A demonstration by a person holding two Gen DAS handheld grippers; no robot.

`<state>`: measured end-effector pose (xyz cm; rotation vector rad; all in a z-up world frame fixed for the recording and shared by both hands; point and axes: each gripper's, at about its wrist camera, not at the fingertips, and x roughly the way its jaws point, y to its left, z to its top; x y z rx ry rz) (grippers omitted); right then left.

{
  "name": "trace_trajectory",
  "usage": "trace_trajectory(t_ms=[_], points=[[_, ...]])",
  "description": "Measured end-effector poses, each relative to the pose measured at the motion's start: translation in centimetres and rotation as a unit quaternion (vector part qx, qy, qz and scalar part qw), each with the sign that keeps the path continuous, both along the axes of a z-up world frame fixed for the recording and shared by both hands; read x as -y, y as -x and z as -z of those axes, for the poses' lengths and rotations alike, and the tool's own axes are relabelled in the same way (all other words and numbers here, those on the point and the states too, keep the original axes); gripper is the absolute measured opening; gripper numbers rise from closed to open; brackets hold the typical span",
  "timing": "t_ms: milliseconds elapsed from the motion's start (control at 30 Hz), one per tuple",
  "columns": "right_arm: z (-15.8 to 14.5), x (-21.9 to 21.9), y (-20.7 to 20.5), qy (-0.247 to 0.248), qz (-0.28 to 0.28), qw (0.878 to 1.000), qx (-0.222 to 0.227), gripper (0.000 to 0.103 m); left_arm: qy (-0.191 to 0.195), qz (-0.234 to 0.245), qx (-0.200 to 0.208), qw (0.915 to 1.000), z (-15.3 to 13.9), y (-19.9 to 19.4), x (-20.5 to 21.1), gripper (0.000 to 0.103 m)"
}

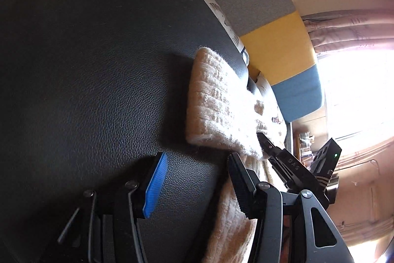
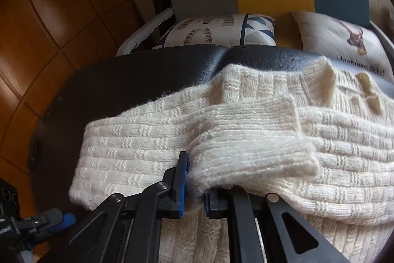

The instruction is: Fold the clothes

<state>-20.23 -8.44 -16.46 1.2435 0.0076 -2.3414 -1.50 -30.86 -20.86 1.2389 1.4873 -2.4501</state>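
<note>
A cream knitted sweater (image 2: 246, 130) lies across the black leather-look table (image 2: 138, 75), filling the centre and right of the right wrist view. One sleeve (image 2: 248, 139) is already brought over the body of the garment, its ribbed cuff lying across the middle. The right hand-held gripper (image 2: 194, 189), at the lower centre of that view, has its fingers closed down on a bunch of that sleeve's knit, with fabric squeezed between the blue pads. In the left wrist view the left hand-held gripper (image 1: 197, 186) sits at the bottom of the frame with its fingers spread wide and nothing between them, over bare table just beside the sweater's edge (image 1: 216, 100). By my reading the fold is at an early to middle stage: one sleeve looks tucked in, while the collar at the upper right lies uncovered and the body is not yet doubled over. Cushions (image 2: 216, 28) rest beyond the table.
</note>
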Motion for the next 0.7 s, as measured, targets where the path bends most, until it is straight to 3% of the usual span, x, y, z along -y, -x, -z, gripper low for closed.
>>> trace_trajectory(t_ms=[100, 333, 400, 467, 567, 700], points=[[0.6, 1.1, -0.4, -0.035, -0.027, 0.999, -0.008, 0.010, 0.003, 0.000, 0.003, 1.0000, -0.1, -0.3, -0.1, 0.053], [1.3, 2.6, -1.7, -0.075, -0.054, 0.995, -0.024, 0.028, 0.012, -0.010, 0.007, 0.9999, -0.6, -1.2, -0.1, 0.054], [1.3, 2.8, -2.0, -0.086, -0.062, 0.994, -0.024, 0.026, 0.013, -0.010, 0.009, 0.9998, -0.9, -1.4, -0.3, 0.054], [0.6, 2.6, -1.5, -0.071, -0.052, 0.996, -0.015, 0.010, 0.019, -0.012, 0.009, 0.9997, -1.1, -1.8, -0.3, 0.054], [-0.5, 2.4, -0.4, -0.047, -0.036, 0.998, -0.010, 0.010, 0.029, -0.015, 0.007, 0.9994, -1.3, -2.4, -0.3, 0.054], [-3.8, 1.4, 1.3, -0.015, -0.024, 0.999, -0.017, 0.010, 0.013, -0.013, -0.012, 0.9998, -1.7, -2.3, -0.6, 0.054]])
